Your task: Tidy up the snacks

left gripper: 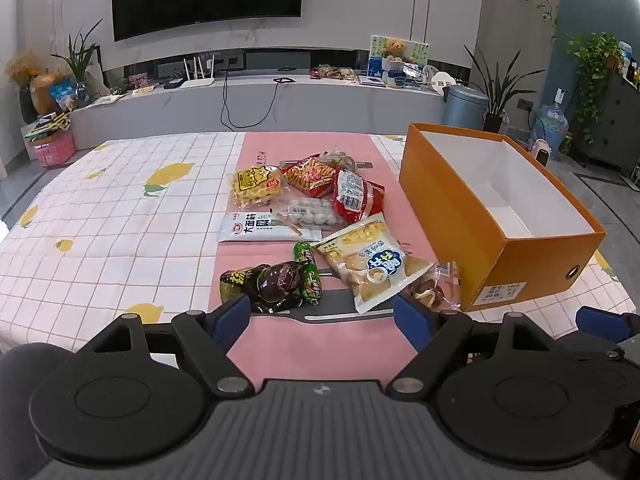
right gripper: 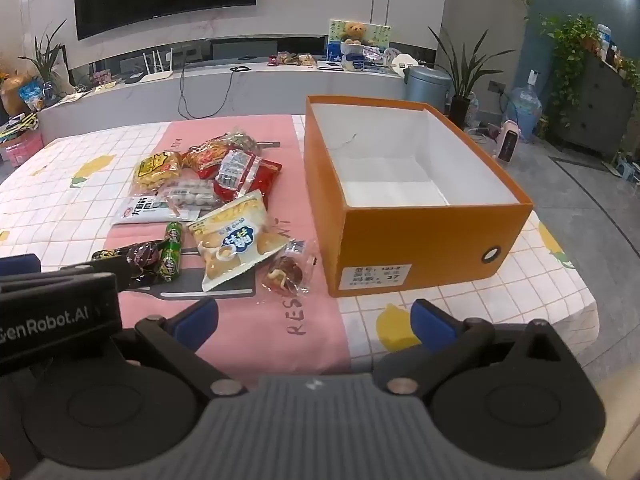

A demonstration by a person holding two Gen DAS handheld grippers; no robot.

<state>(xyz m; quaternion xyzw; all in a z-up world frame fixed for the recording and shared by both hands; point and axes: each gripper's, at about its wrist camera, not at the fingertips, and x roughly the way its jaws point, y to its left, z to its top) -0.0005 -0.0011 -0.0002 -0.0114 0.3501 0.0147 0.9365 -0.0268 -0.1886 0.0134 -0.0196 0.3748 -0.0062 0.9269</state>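
Observation:
A pile of snack packets lies on the pink runner (left gripper: 320, 340): a yellow-white bag (left gripper: 372, 264) (right gripper: 232, 240), red bags (left gripper: 352, 196) (right gripper: 244, 172), a white packet (left gripper: 260, 228), green sticks (left gripper: 310, 276) (right gripper: 172, 254), a dark packet (left gripper: 264, 284) and a clear-wrapped snack (right gripper: 286, 272). An open orange box (left gripper: 480, 236) (right gripper: 400, 236) stands right of the pile and is empty. My left gripper (left gripper: 322, 320) is open and empty just in front of the pile. My right gripper (right gripper: 316, 320) is open and empty, in front of the box's near left corner.
The table has a white checked cloth with lemon prints (left gripper: 120, 220). Its right edge (right gripper: 580, 280) drops to a grey floor. Behind the table are a low TV counter (left gripper: 280, 92), plants and a grey bin (left gripper: 466, 106). The left gripper's body (right gripper: 60, 312) shows at left in the right wrist view.

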